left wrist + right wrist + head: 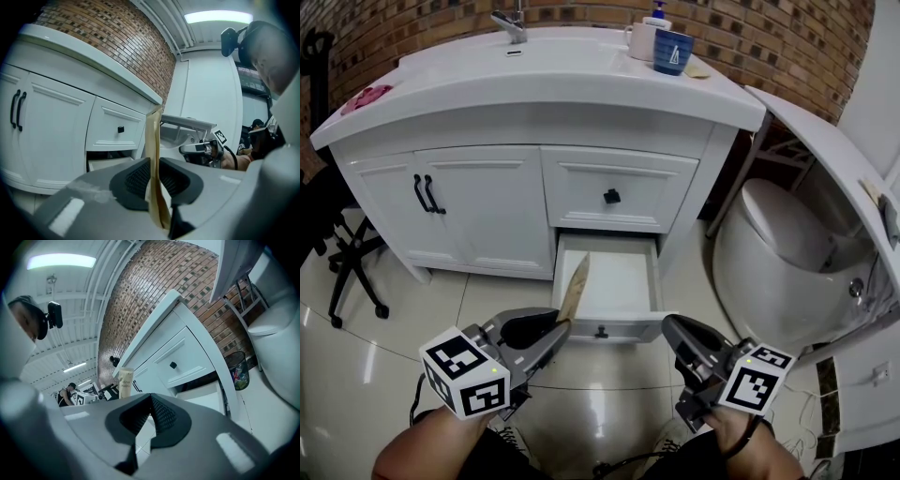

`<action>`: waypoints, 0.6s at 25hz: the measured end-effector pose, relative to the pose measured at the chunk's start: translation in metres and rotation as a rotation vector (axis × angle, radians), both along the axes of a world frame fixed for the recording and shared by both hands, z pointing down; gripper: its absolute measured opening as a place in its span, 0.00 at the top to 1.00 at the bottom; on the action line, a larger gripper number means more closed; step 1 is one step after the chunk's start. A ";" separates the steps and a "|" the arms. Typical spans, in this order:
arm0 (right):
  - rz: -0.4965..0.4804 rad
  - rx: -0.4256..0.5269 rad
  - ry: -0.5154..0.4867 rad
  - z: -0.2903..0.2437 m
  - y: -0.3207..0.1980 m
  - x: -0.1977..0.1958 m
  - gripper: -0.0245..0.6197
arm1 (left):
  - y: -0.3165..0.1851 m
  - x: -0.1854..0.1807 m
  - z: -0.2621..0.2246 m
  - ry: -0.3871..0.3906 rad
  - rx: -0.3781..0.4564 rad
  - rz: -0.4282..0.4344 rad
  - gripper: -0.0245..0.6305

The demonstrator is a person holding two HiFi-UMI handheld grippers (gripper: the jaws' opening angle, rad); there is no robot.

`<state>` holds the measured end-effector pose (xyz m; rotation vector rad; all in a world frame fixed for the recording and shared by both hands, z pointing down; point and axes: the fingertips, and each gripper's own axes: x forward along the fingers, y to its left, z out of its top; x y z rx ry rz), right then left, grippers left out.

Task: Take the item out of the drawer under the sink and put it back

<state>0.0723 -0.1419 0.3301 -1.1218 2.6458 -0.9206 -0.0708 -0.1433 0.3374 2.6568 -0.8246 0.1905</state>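
Observation:
The bottom drawer point(628, 327) of the white sink cabinet stands pulled out, and its floor looks bare. My left gripper point(556, 330) hovers just in front of the drawer's left corner, shut on a flat tan paper packet point(576, 284) that sticks up and leans over the drawer. In the left gripper view the packet point(153, 140) stands edge-on between the dark pads point(136, 180). My right gripper point(677, 328) hangs by the drawer's right front corner, shut with nothing in it. From the right gripper view the packet point(125, 382) and the open drawer point(208, 393) both show.
Above the open drawer is a closed drawer point(614, 192) with a black knob. A toilet point(773, 253) stands at the right and a black chair point(347, 253) at the left. A blue cup point(672, 52) and a pink cloth point(364, 97) lie on the counter. A bin point(236, 369) sits beside the cabinet.

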 end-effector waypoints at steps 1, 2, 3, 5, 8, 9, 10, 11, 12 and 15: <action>0.002 0.000 0.000 0.000 0.000 0.001 0.95 | 0.000 0.000 -0.001 0.006 -0.002 -0.002 0.86; 0.004 0.001 0.000 0.000 0.000 0.001 0.95 | -0.001 0.000 -0.001 0.011 -0.003 -0.003 0.86; 0.005 0.001 -0.001 -0.001 0.000 0.001 0.95 | -0.001 0.000 -0.002 0.012 -0.002 -0.003 0.86; 0.005 0.001 0.000 -0.001 0.000 0.001 0.95 | -0.001 0.001 -0.003 0.010 0.001 -0.001 0.86; 0.002 -0.001 0.003 0.000 0.001 0.000 0.95 | 0.000 0.001 -0.001 0.004 -0.002 0.002 0.86; 0.001 -0.001 0.004 0.000 0.000 0.000 0.95 | 0.000 0.001 0.000 0.003 -0.004 0.002 0.86; 0.000 -0.002 0.004 0.000 0.000 -0.001 0.95 | 0.000 0.000 0.000 0.001 -0.004 0.004 0.86; 0.000 -0.003 0.004 0.000 0.000 -0.001 0.95 | -0.001 0.000 0.001 0.000 -0.003 0.006 0.86; 0.000 -0.003 0.004 0.000 -0.001 -0.002 0.95 | -0.001 0.000 0.001 -0.001 -0.003 0.007 0.86; 0.001 -0.005 0.005 0.001 -0.002 -0.003 0.95 | -0.001 -0.002 0.004 -0.005 -0.013 0.001 0.86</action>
